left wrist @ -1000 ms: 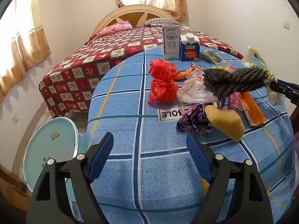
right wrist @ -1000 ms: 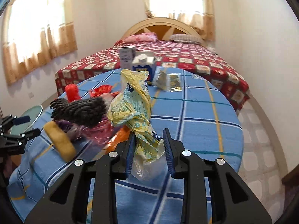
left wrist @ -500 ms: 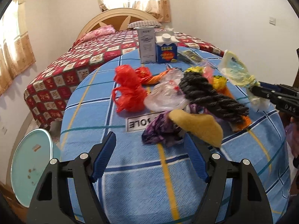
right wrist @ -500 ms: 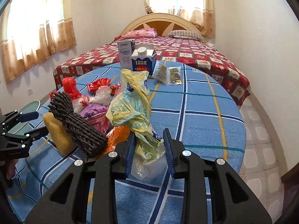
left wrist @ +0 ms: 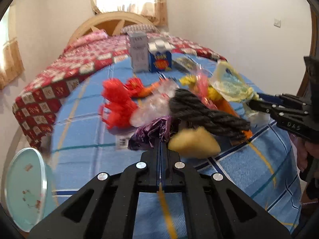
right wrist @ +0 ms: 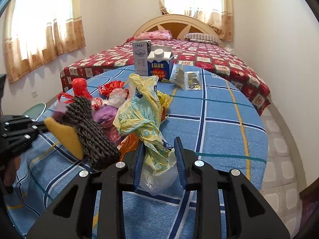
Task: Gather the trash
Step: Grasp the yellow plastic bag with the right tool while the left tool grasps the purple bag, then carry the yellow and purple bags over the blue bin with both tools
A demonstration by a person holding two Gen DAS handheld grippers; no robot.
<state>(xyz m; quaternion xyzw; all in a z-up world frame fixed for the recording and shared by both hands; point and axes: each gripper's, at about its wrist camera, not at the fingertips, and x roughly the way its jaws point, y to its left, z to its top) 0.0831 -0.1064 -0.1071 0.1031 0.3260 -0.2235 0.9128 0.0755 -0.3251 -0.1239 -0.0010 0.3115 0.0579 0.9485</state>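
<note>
Our left gripper (left wrist: pixel 160 139) has just snapped together, tips at the purple wrapper (left wrist: pixel 148 132); our right gripper (right wrist: pixel 159 155) clamps the yellow bag (right wrist: pixel 142 113).

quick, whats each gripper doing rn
left gripper: just snapped closed, whether it caught anything cannot be told
right gripper: holding the yellow plastic bag

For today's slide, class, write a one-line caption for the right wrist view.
Right gripper grips a yellow plastic bag beside trash heaped on a blue checked tablecloth.
</note>
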